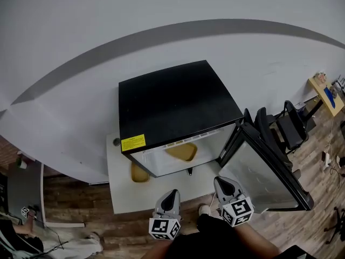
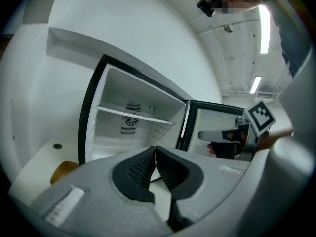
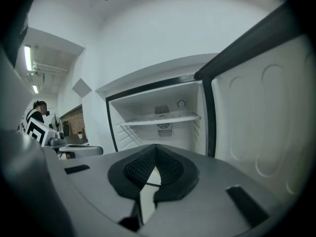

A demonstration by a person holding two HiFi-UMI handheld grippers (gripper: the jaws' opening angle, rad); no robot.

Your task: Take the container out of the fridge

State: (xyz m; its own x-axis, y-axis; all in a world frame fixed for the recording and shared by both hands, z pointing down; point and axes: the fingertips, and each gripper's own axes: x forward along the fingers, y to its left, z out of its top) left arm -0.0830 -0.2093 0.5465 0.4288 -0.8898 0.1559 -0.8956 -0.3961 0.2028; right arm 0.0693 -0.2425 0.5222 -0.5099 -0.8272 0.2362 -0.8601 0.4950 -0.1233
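Observation:
A black mini fridge [image 1: 178, 99] stands on a white platform with its door [image 1: 264, 169] swung open to the right. On the fridge floor lies a yellow-brown container [image 1: 182, 151]; my own jaws hide it in both gripper views. My left gripper [image 1: 172, 193] and right gripper [image 1: 223, 182] hover side by side in front of the opening, both shut and empty. The left gripper [image 2: 156, 151] faces the white interior and its shelf [image 2: 133, 116]. The right gripper [image 3: 156, 151] points at the same shelf [image 3: 160, 120], and it shows from the side [image 2: 210, 135] in the left gripper view.
A second yellow-brown object [image 1: 139, 172] sits on the white platform [image 1: 116, 182] left of the fridge, and appears as a brown object [image 2: 64, 171] in the left gripper view. Office chairs [image 1: 288, 125] stand right of the door. A wooden floor lies below, with a person at a desk [image 3: 37, 115] far left.

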